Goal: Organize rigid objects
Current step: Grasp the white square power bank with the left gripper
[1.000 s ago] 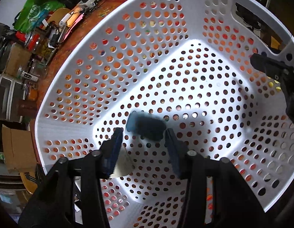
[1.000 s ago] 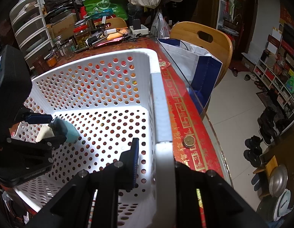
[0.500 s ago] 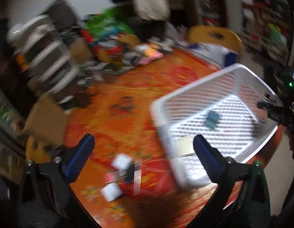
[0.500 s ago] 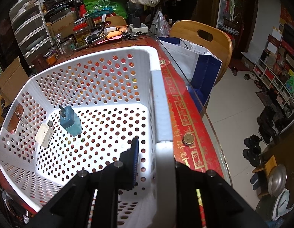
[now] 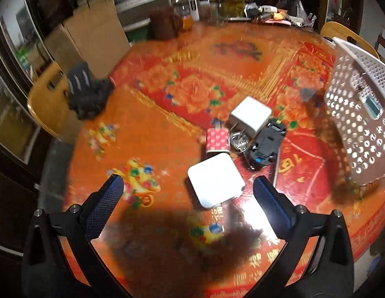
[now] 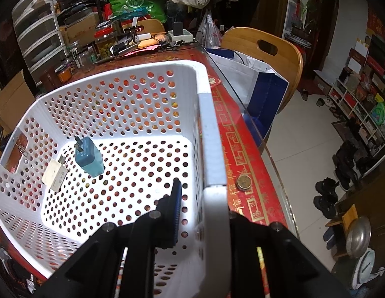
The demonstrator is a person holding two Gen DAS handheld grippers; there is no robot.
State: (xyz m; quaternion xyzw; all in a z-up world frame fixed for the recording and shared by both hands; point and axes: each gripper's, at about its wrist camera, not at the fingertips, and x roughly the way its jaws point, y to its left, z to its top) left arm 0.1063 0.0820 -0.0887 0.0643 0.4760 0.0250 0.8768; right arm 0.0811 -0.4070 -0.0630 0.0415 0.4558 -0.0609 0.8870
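My left gripper (image 5: 187, 183) stands wide open and empty over the red floral tablecloth. Just ahead of it lie a flat white square box (image 5: 214, 182), a pink patterned box (image 5: 217, 140), a white charger cube (image 5: 250, 115), a black toy car (image 5: 267, 144) and a metal clip (image 5: 238, 139). The white perforated basket (image 5: 359, 114) stands to their right. My right gripper (image 6: 204, 198) is shut on the basket rim (image 6: 212, 149), one finger (image 6: 176, 211) inside the wall, the other hidden. A teal charger (image 6: 89, 154) and a cream adapter (image 6: 55, 173) lie in the basket.
Jars, drawers and cardboard boxes (image 5: 93, 37) crowd the table's far side. A wooden chair (image 6: 267, 49) with a white-and-blue bag (image 6: 254, 84) stands beyond the table's glass edge. A coin (image 6: 243, 181) lies beside the basket. A dark cloth (image 5: 88, 96) lies at the left edge.
The left gripper let go of the teal charger inside the basket, opened wide and swung out left to the pile on the tablecloth. The right gripper kept still on the rim.
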